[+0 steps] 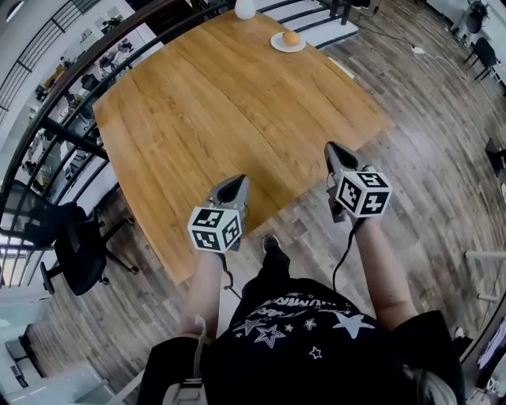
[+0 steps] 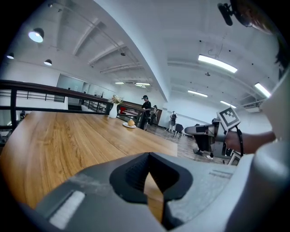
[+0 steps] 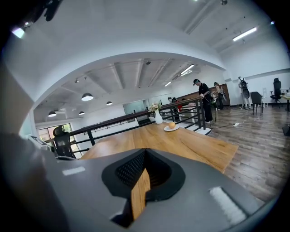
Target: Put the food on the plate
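Observation:
An orange round piece of food (image 1: 291,37) lies on a small white plate (image 1: 278,46) at the far end of the wooden table (image 1: 213,119). The same food (image 2: 131,122) on its plate (image 2: 128,126) shows far off in the left gripper view, and the food (image 3: 171,125) on the plate (image 3: 171,129) shows likewise in the right gripper view. My left gripper (image 1: 236,183) hovers at the table's near edge, shut and empty. My right gripper (image 1: 335,148) hangs over the floor by the table's near right corner, also shut with nothing in it.
A white vase (image 1: 245,8) stands behind the plate at the table's far edge. A black railing (image 1: 55,103) runs along the table's left side, with a black office chair (image 1: 75,245) near it. Wooden floor (image 1: 427,119) lies to the right.

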Motion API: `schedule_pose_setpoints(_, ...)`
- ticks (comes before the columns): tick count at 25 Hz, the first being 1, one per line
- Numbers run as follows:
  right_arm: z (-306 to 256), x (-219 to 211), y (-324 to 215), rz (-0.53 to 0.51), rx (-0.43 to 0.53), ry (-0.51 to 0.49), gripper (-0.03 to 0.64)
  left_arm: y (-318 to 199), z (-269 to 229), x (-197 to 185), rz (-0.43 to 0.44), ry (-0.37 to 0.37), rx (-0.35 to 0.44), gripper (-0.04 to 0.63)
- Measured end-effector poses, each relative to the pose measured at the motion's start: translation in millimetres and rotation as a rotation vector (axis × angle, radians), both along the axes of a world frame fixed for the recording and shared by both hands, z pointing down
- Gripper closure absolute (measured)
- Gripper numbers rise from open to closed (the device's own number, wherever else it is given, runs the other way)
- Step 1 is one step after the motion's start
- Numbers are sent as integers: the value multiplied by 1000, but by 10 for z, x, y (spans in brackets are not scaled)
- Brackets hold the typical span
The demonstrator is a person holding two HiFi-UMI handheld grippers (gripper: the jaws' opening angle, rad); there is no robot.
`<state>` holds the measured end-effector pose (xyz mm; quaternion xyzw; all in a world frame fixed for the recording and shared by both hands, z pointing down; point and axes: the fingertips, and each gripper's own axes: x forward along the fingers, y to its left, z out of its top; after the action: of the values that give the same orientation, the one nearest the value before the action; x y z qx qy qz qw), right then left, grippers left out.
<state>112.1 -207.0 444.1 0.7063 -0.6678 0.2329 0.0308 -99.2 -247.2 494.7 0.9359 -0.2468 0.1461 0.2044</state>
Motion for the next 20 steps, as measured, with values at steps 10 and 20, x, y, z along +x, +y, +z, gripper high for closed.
schedule_pose_setpoints(10,-210,-145,980,-17,-13,-4,615,885,-337,-10,24,-5,20,595)
schedule_pose_setpoints(20,-405,-682,1792,-46,12,1,615,1727,-546,-479,15,10,42,595)
